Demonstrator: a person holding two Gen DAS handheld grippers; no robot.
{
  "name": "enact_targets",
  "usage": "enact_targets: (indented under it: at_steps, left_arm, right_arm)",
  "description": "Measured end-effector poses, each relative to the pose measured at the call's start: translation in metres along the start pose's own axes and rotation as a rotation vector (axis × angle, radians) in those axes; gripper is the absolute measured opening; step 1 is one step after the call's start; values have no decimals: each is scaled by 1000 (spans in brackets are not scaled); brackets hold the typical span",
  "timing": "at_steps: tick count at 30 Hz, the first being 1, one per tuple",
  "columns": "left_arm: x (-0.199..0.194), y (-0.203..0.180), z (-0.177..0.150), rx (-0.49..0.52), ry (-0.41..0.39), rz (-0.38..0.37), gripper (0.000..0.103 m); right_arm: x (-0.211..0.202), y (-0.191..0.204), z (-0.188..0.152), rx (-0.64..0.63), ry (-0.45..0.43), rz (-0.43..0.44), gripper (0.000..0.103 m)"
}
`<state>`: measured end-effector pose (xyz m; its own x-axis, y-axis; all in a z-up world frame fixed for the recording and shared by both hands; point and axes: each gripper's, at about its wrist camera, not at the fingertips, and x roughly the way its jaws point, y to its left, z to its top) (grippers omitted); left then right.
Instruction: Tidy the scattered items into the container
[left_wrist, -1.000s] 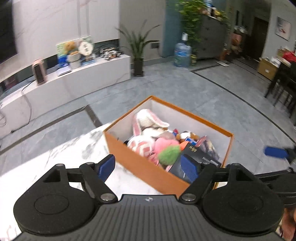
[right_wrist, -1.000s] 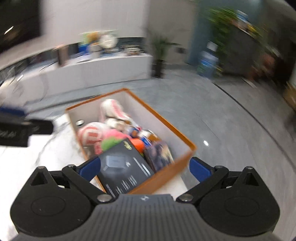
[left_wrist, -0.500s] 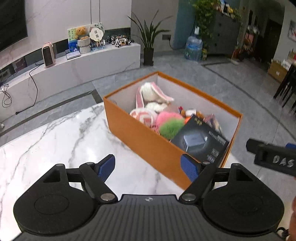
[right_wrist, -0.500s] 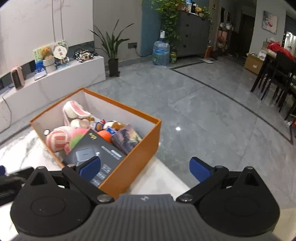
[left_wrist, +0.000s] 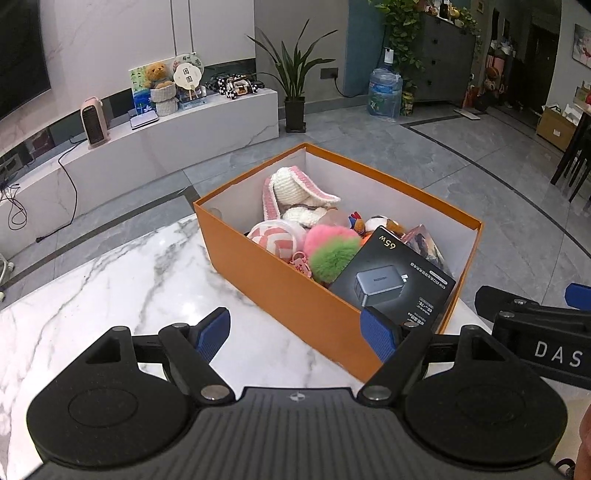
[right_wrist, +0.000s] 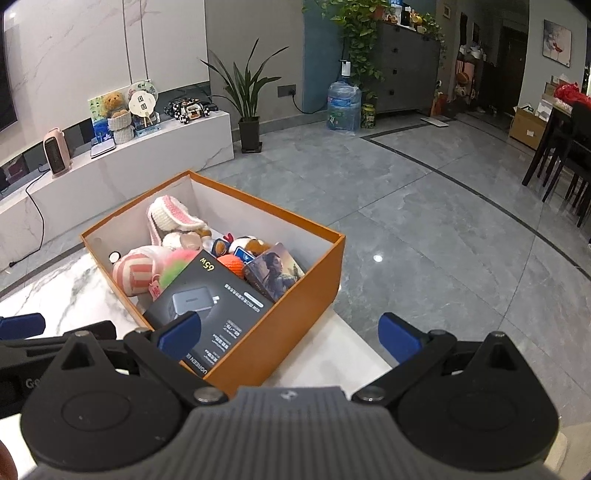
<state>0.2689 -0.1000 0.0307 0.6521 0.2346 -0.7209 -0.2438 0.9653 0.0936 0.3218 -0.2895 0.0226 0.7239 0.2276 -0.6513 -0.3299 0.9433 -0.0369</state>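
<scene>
- The open orange cardboard box with a white inside (left_wrist: 280, 280) sits at the far corner of the white, grey-veined marble tabletop (left_wrist: 122, 280), its long side running away from both cameras.
- Inside it, a black flat charger carton with a grey adapter printed on it (left_wrist: 393, 280) leans tilted at the near end, resting on the other things.
- Just behind the carton lie a pink and green fluffy pompom (left_wrist: 332, 247), a pink-and-white striped knitted ball (left_wrist: 275, 238) and a cream and pink crocheted bunny-eared piece (left_wrist: 291, 188) at the far end.
- A printed picture card showing a figure (right_wrist: 275, 271) stands tilted beside the carton, next to a small orange ball (right_wrist: 232, 264).
- The left hand-held gripper (left_wrist: 297, 334) hangs over the tabletop just before the box's near wall, its blue pads wide apart, grasping nothing.
- The right hand-held gripper (right_wrist: 290, 332) hovers at the box's near corner, likewise released and empty.
- Each view catches the other gripper's black body at its edge.
</scene>
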Motion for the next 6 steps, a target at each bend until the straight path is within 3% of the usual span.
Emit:
enact_targets:
  at_steps: [6]
  left_arm:
    - [-5,1,-2,16,-14,3,92]
  right_arm:
    - [0,2,0,-3,-1,-2,103]
